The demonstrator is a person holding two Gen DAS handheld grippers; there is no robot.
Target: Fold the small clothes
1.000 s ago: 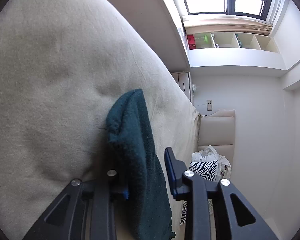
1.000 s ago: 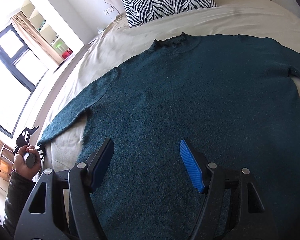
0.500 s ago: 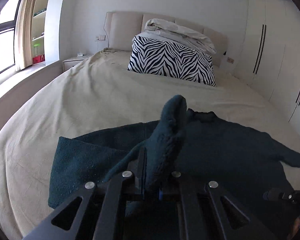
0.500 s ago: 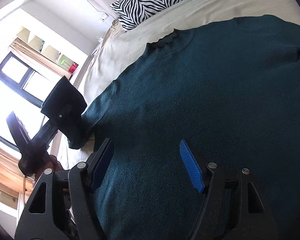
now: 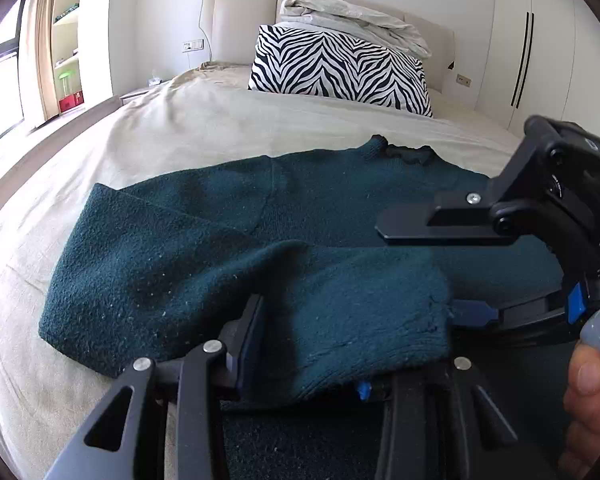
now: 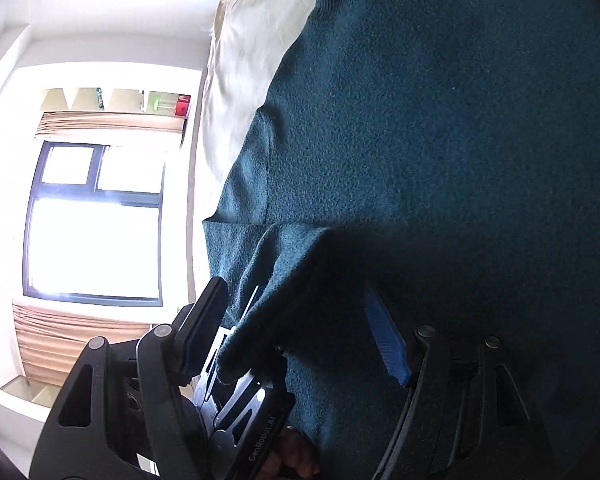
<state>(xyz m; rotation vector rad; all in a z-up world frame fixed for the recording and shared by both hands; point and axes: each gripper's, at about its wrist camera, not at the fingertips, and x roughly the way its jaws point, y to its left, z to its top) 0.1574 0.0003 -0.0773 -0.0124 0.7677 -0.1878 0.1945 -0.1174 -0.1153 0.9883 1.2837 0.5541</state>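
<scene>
Dark teal fuzzy sweater [image 5: 340,200] flat on bed [image 5: 180,132], sleeve folded inward, both tongs spread, left tongs [image 5: 352,344], right tongs [image 6: 300,332]

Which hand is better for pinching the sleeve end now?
Probably the left gripper: the sleeve cuff lies between its open fingers. The right gripper, also open, reaches only the cuff's edge.

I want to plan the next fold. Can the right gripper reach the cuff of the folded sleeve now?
Probably yes. The right gripper is open, and the cuff lies between its fingers. The left gripper, open around the same cuff, crowds it.
</scene>
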